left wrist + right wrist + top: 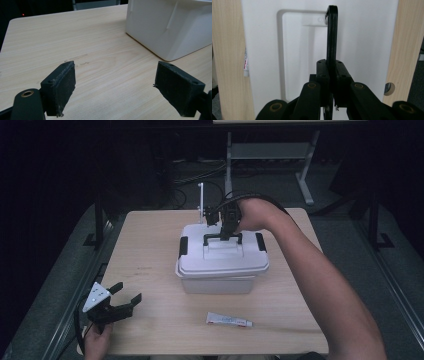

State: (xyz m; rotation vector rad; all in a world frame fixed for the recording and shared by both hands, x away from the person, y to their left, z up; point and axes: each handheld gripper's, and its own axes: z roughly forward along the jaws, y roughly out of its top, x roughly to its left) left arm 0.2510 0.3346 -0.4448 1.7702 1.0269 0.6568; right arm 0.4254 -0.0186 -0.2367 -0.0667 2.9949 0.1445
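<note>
right tongs (331,82) clamped, left tongs (125,87) agape

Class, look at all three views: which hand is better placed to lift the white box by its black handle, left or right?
Right. The right gripper is already shut on the black handle atop the white box. The left gripper is open over bare table, away from the box.

A light wooden table (150,270) stands on grey floor (280,187) in a dark room, a white-framed desk (272,150) behind.

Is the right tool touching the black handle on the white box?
Touching. The right gripper view shows the right tool shut on the handle, a pad pressed against each side, above the box lid.
</note>
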